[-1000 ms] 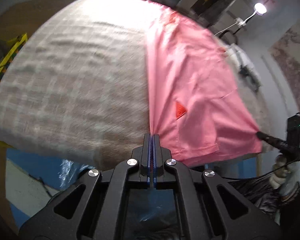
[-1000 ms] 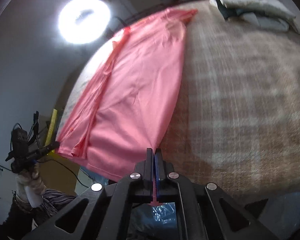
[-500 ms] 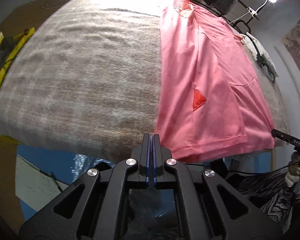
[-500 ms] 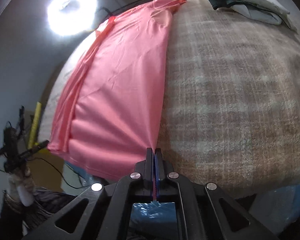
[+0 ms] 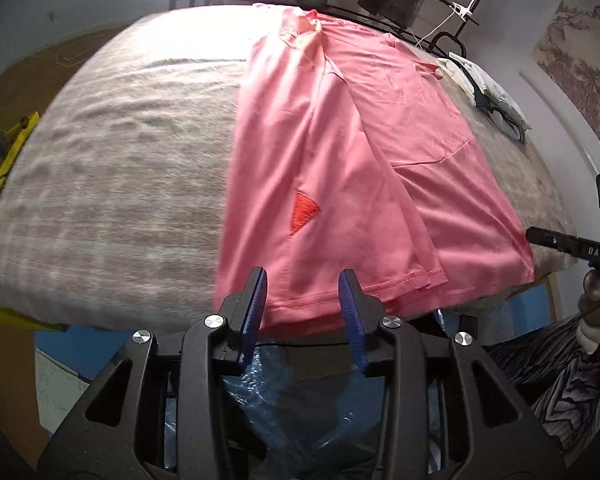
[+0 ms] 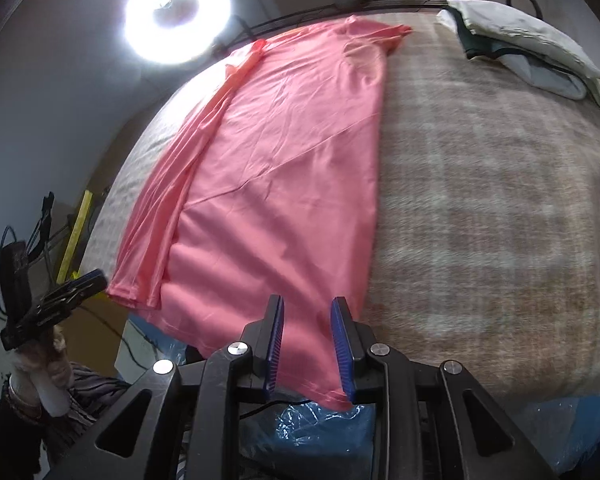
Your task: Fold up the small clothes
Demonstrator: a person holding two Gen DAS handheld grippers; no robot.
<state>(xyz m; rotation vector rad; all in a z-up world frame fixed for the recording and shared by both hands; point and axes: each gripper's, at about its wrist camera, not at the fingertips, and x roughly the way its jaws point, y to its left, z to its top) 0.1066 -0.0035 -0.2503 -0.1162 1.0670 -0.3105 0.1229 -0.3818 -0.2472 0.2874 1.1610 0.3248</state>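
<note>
Woven beige-and-brown checked cloth is covering the bed [image 6: 480, 200], the largest thing in both views, and it is carrying everything else. On it the pink T-shirt [image 5: 340, 168] is lying lengthwise, its collar at the far end near the metal rail and its hem hanging slightly over the near edge. The shirt is showing as a long narrow strip: in the left wrist view one side panel is lying folded over the body, with a sleeve edge visible on top and a small red triangle patch [image 5: 303, 213] near the hem. In the right wrist view the left long edge is bunching into several layers. So the lengthwise folding is looking done or nearly done, while the crosswise folds, bringing hem toward collar, are apparently remaining.

At the far right corner of the bed a stack of folded clothes [image 6: 520, 40] is sitting well apart from the shirt, which suggests other pieces are already finished.

The left hand-held gripper [image 5: 303, 294] is hovering at the near hem with its jaws spread, the cloth lying between the blue pads but not pinched. The right hand-held gripper [image 6: 307, 320] is likewise standing spread over the near right corner of the hem, gripping nothing. Neither tool is holding the shirt, so a fresh grasp is looking necessary before the next fold.
</note>
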